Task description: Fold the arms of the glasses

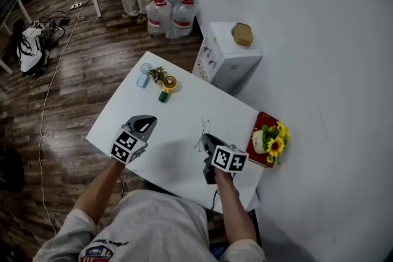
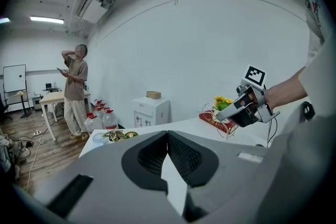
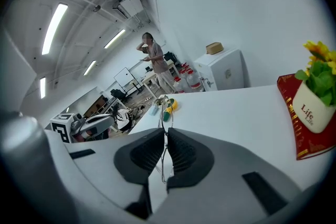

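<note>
Gripping glasses (image 3: 162,113): right claw (image 3: 165,131) clamped | left claw (image 2: 167,134) closed, empty | pot (image 3: 310,107) reads "Life"

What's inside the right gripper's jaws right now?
The right gripper is shut on the thin wire glasses; the pads cover the pinched part, so which part is held is unclear.

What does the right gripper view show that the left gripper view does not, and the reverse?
Only the right gripper view: the jaws of the right gripper from close by, shut on the thin glasses, and the left gripper from outside. Only the left gripper view: the left gripper's own jaws, shut with nothing between, and the right gripper from outside. Both: the white table, the standing person and the sunflowers.
</note>
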The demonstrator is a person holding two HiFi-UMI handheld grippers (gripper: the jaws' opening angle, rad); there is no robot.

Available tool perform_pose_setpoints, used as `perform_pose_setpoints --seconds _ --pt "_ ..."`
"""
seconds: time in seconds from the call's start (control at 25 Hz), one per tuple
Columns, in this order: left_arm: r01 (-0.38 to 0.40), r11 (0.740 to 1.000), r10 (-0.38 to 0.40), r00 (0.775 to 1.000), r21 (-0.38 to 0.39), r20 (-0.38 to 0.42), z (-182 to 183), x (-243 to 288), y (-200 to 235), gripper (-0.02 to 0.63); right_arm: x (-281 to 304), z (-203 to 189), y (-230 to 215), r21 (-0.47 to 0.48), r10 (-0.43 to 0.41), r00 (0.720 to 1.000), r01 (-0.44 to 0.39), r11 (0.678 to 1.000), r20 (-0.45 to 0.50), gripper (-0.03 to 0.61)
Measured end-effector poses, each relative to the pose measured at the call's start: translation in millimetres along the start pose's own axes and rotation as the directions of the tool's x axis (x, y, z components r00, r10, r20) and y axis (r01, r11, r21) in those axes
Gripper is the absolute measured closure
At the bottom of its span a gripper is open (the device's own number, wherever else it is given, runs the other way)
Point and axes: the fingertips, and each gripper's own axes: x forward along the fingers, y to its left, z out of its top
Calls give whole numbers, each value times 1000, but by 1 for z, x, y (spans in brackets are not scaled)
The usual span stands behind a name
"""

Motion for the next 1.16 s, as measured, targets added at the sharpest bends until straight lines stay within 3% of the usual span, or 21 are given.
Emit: perform_pose_setpoints --seconds 1.16 --pt "-11 1000 12 999 -17 35 15 0 18 607 7 6 15 -29 10 999 -9 1000 32 555"
